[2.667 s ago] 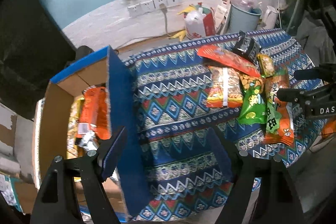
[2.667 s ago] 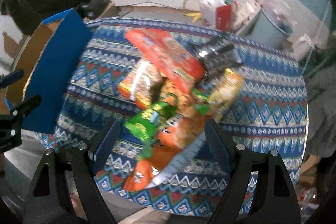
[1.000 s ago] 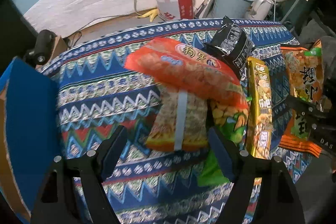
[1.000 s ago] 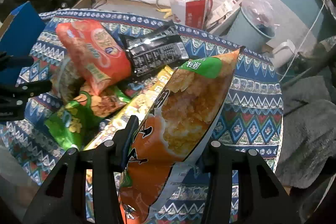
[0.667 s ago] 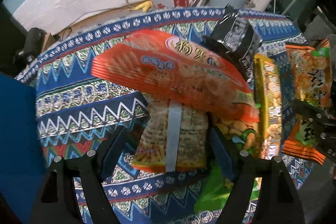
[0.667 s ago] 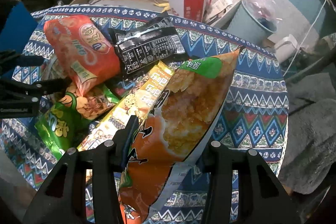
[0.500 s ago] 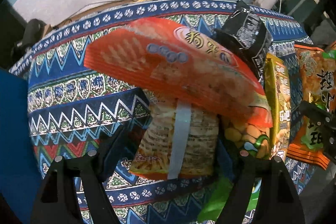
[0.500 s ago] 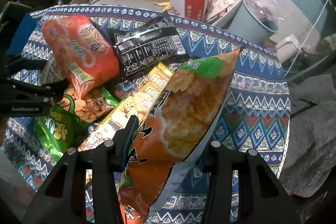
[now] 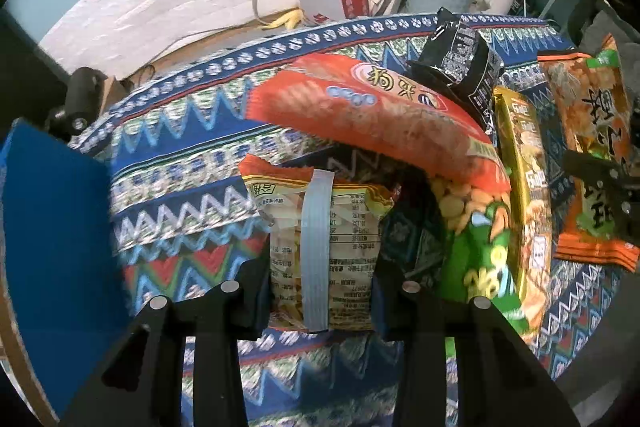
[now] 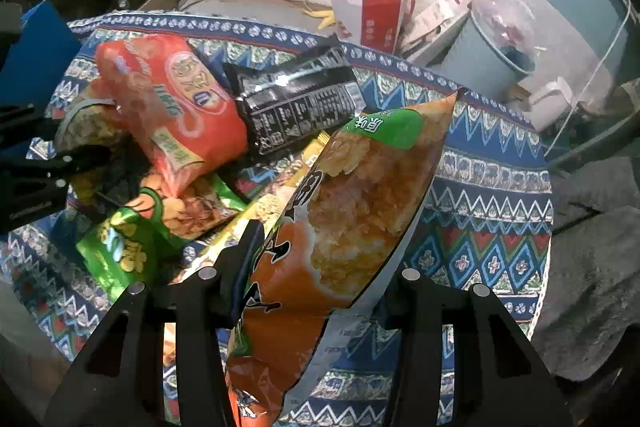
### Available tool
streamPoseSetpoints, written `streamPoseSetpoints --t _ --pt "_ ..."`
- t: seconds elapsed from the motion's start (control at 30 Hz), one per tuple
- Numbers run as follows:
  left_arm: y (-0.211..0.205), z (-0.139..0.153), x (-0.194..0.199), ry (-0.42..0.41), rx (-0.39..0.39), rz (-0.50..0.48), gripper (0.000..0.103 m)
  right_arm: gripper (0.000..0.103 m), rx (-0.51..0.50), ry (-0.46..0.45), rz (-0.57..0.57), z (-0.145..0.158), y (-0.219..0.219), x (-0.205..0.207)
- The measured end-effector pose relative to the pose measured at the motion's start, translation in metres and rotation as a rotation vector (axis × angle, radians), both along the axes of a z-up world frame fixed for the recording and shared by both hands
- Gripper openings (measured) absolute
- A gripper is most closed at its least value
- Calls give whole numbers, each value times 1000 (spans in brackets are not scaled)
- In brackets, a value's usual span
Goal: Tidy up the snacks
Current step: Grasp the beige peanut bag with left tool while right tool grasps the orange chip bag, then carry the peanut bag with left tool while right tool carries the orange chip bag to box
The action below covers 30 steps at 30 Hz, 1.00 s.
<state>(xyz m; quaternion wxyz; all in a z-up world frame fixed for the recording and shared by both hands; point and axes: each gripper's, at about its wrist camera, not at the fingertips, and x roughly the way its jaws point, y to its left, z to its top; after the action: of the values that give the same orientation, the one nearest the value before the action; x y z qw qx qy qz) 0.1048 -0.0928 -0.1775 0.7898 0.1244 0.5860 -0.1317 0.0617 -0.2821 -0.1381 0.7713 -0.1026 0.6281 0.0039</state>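
The left gripper (image 9: 320,283) is closing its jaws on the yellow snack packet (image 9: 320,227) lying part-tucked under the red chip bag (image 9: 372,115) on the patterned cloth (image 9: 180,187), so it wants drawing out gently, while the right gripper (image 10: 320,283) is holding the orange rice-cracker bag (image 10: 352,211) aloft.

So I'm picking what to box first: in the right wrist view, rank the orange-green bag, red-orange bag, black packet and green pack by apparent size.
1. orange-green bag, though nearest the camera
2. red-orange bag
3. black packet
4. green pack, partly hidden, so unsure against the black one
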Motion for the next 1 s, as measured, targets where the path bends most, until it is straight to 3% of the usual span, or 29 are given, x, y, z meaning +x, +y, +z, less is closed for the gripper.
streamPoseSetpoints --t 0.6,1.0 --pt "47 80 -44 -72 -69 85 39 46 18 -83 82 44 54 -6" --pt "90 101 -65 -121 -95 128 39 46 57 -91 122 54 87 -6"
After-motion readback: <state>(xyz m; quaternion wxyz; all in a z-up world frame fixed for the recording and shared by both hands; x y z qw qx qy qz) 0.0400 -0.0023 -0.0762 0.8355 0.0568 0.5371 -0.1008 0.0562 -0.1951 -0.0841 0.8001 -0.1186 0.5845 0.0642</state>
